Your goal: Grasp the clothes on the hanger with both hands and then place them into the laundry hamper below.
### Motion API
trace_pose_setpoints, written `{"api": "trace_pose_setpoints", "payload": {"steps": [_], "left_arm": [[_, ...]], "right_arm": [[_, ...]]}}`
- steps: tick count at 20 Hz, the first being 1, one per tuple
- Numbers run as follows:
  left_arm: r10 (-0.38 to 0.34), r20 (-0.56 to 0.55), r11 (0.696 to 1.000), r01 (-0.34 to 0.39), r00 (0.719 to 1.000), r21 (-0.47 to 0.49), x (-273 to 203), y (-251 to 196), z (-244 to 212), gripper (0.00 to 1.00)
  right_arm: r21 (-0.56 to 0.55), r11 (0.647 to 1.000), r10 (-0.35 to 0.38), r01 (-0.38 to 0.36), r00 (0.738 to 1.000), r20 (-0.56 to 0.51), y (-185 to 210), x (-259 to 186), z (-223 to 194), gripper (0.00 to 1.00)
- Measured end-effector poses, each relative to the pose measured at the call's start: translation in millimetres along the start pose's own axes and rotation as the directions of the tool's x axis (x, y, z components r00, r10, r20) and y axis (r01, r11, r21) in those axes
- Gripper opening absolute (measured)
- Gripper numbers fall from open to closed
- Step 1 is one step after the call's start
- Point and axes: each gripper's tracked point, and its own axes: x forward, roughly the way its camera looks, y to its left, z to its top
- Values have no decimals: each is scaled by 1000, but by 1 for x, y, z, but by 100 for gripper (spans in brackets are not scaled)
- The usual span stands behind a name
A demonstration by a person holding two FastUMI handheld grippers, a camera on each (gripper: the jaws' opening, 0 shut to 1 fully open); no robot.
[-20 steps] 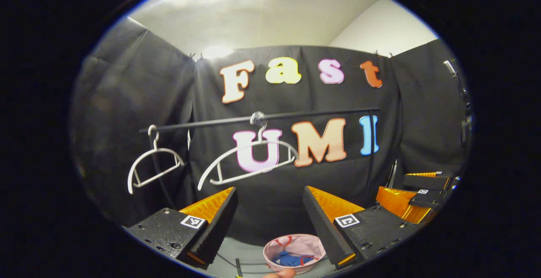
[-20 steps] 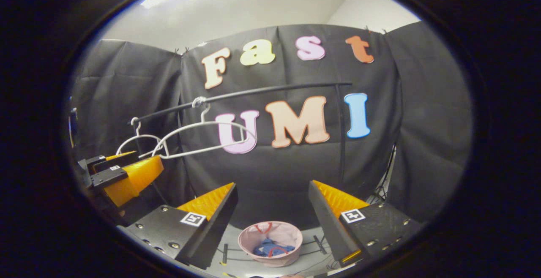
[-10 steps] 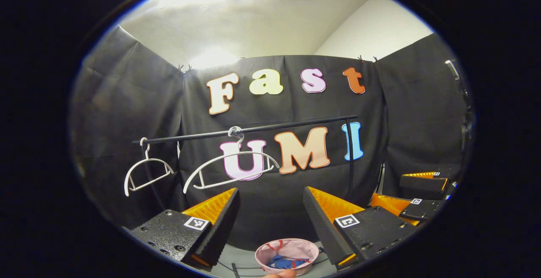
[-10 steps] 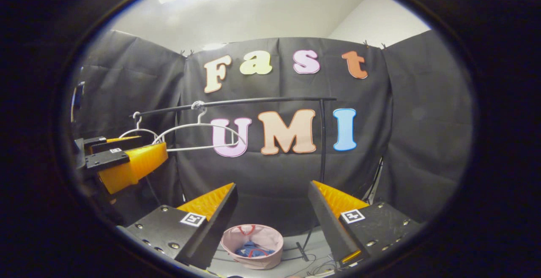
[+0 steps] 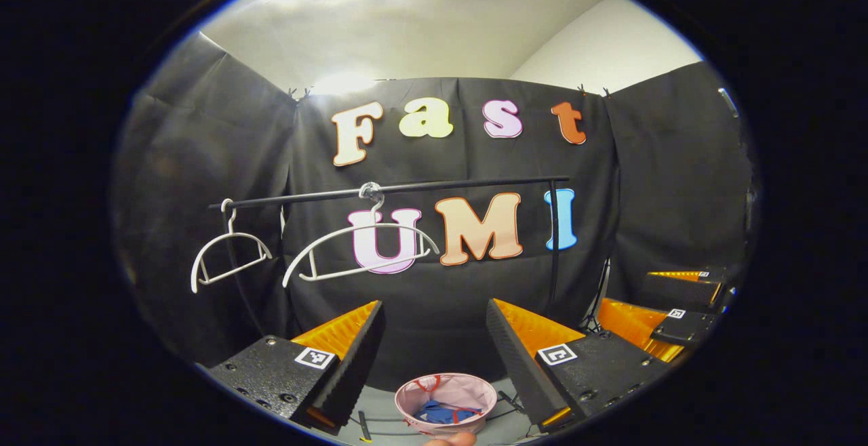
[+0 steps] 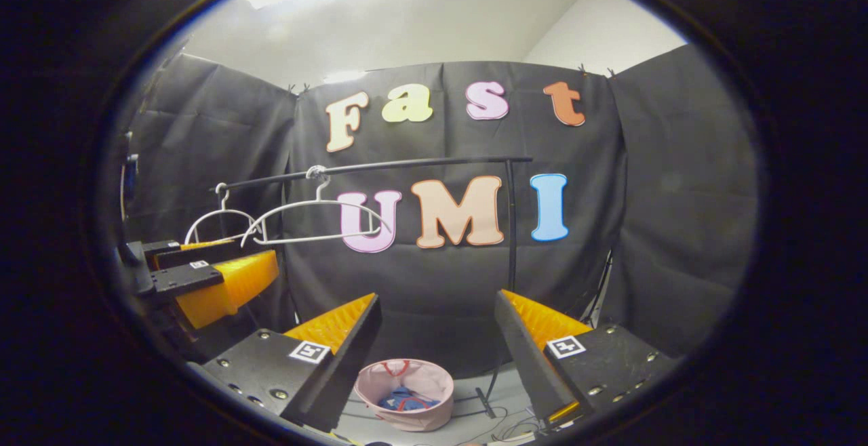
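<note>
Two grippers stand with their jaws wide apart and nothing between them. Nearest in the left gripper view, the left gripper [image 5: 434, 351] frames the bottom of the scene with its two fingers spread toward 7 and 5 o'clock; a fingertip of the person [image 5: 447, 440] peeks in at 6 o'clock. Likewise in the right gripper view, the right gripper [image 6: 437, 348] holds its fingers well apart, gripping nothing. Off at 4 o'clock in the left gripper view the right gripper shows from the side, and at 8 o'clock in the right gripper view the left gripper shows, just below the hangers as seen there. Beyond the fingers, low on the floor at 6 o'clock, sits the pink laundry hamper [image 5: 407, 402], round and open-topped, with red handles; inside it lies the blue clothes [image 5: 441, 412], crumpled at the bottom. A few dark cables [image 6: 505, 422] trail over the floor near the hamper. Farther back and higher, a black rail [image 5: 407, 190] runs across on a black upright post [image 5: 554, 242]. From it hang two white hangers, both bare: the near hanger [image 5: 359, 256] at the middle of the rail and the far hanger [image 5: 227, 256] at its left end, toward 9 o'clock. Behind everything hangs the black cloth wall [image 5: 671, 181], with the pale ceiling [image 5: 407, 19] above at 12 o'clock.
</note>
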Motion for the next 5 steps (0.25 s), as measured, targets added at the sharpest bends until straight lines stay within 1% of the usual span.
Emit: {"api": "trace_pose_setpoints", "payload": {"steps": [1,2,3,5], "left_arm": [[0,-3,1000,0,1000,0,-1,0,-3,93],[-1,-6,1000,1,1000,-1,-1,0,-5,95],[-3,-8,1000,3,1000,0,-1,1,-6,95],[-1,-14,1000,1,1000,8,1,5,-9,94]], "right_arm": [[6,1000,2,-2,1000,-2,1,-1,-1,100],[11,1000,9,-9,1000,-3,2,-1,-2,100],[17,1000,18,-17,1000,-8,3,-2,-3,100],[21,1000,9,-9,1000,-3,-2,-2,-2,100]]}}
